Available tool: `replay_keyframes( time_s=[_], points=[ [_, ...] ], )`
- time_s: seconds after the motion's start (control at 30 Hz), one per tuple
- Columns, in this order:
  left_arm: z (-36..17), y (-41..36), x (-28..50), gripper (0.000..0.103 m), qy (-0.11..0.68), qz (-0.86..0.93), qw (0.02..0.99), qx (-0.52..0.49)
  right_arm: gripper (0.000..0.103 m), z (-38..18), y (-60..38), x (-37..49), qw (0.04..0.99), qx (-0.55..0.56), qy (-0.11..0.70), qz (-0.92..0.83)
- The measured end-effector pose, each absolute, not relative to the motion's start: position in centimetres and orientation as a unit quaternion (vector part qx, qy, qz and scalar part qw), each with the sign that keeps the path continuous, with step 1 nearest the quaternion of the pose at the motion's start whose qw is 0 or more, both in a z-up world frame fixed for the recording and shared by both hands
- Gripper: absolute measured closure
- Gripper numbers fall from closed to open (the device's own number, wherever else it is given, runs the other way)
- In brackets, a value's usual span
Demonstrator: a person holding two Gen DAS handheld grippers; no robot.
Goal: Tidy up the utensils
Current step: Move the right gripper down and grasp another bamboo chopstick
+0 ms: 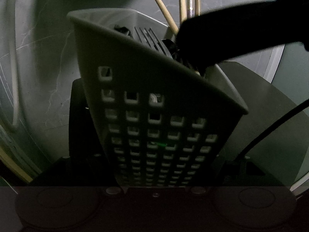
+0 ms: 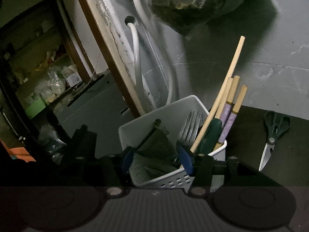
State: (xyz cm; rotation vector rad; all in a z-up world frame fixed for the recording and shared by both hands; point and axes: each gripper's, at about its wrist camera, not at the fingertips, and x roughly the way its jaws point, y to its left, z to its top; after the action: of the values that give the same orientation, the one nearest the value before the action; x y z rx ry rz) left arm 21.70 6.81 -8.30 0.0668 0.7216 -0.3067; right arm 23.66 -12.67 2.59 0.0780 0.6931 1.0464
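Grey marble-look wall tiles behind a dark tabletop [image 2: 249, 127], pretty dim overall. White perforated caddy [image 2: 173, 114] sits tilted between the left tool's fingers [image 1: 260, 104], apparently gripped. It holds a fork [image 2: 190, 125], wooden sticks [image 2: 229, 81] and a green handle [image 2: 209, 135]. Right tool [image 2: 156, 158] hangs open over the caddy, holding nothing. Scissors [image 2: 272, 137] lie well apart on the tabletop.

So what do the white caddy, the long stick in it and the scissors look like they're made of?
Caddy: looks like matte white moulded plastic, with square holes in its walls. Long stick: pale bare wood or bamboo, unvarnished look. Scissors: shiny steel blades, dark green handles, probably plastic.
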Motion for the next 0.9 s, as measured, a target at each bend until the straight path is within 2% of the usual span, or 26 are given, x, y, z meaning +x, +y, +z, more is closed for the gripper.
replay_keyframes(
  time_s=[0.07, 0.47, 0.6, 0.8, 0.9],
  points=[
    [-8.3, 6.8, 21.7, 0.026, 0.351, -0.149, 0.924, 0.032, 0.034, 2.8, -13.0, 23.5, 0.807, 0.037, 0.326, 0.491],
    [-8.3, 6.5, 21.5, 0.026, 0.351, -0.147, 0.924, 0.032, 0.031, 2.9, -13.2, 23.5, 0.803, 0.044, 0.327, 0.496],
    [-8.2, 6.5, 21.4, 0.026, 0.350, -0.147, 0.925, 0.031, 0.020, 3.1, -14.6, 23.5, 0.804, 0.069, 0.317, 0.498],
    [-8.1, 6.7, 21.2, 0.027, 0.351, -0.147, 0.924, 0.032, 0.004, 4.8, -19.0, 24.2, 0.846, 0.102, 0.251, 0.460],
    [-8.1, 6.8, 21.2, 0.027, 0.352, -0.145, 0.924, 0.032, 0.001, 4.6, -20.5, 26.4, 0.866, 0.088, 0.249, 0.424]
  ],
)
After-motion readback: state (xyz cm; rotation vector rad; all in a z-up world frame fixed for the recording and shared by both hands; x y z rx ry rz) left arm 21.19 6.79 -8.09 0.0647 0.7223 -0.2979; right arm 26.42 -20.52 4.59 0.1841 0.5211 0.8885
